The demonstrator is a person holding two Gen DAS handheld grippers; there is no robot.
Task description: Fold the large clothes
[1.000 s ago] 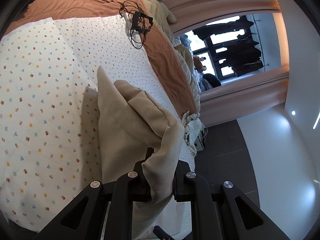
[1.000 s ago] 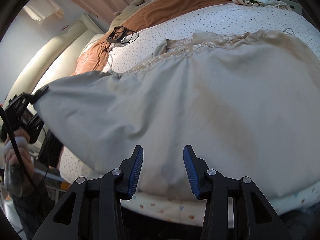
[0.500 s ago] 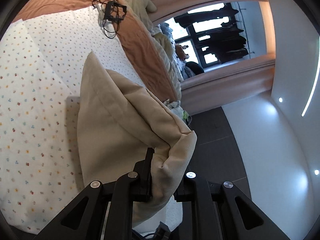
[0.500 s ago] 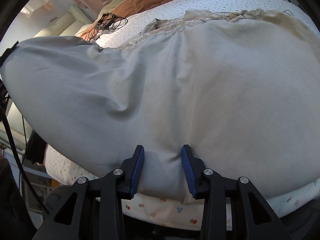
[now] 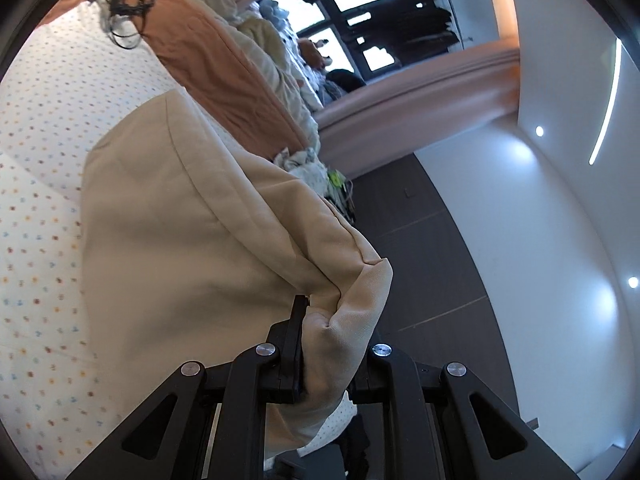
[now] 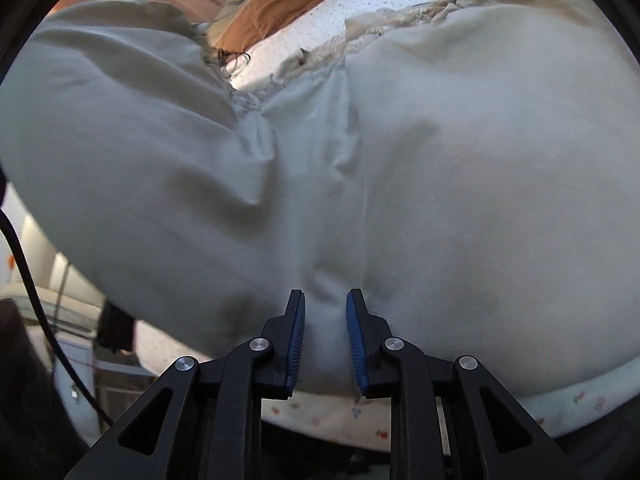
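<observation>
- Left tool (image 5: 326, 344) clamping a bunched corner of beige garment (image 5: 192, 240), fabric wadded thick between the jaws and spilling over the right finger.
- Holding that corner raised off the bed (image 5: 44, 208); rest of the garment draping down and left onto the dotted sheet.
- Hem seam running diagonally across the lifted panel in left wrist view.
- Right tool (image 6: 325, 340) closing on the same garment (image 6: 460, 184), a pinched ridge of cloth sitting between the blue pads (image 6: 296, 344); both pads touching the fabric but the ridge not looking fully squeezed.
- Garment spreading wide over the bed in right wrist view, near edge lying just short of the mattress edge, printed sheet (image 6: 340, 412) showing below it.
- Gathered, ruffled waistband (image 6: 384, 28) lying at the far side of the garment, toward the rust-brown blanket (image 6: 288, 0).
- Left part of the garment lifting up in a billowing fold toward upper left of right wrist view.
- Black cable bundle (image 5: 128, 4) lying on the bed near the brown blanket (image 5: 224, 68), well apart from the garment.
- Clothes pile (image 5: 304, 160) sitting at bed's far edge; window (image 5: 372, 12) and curtain (image 5: 420, 92) beyond.
- Black cord (image 6: 28, 276) hanging at left edge of right wrist view.
</observation>
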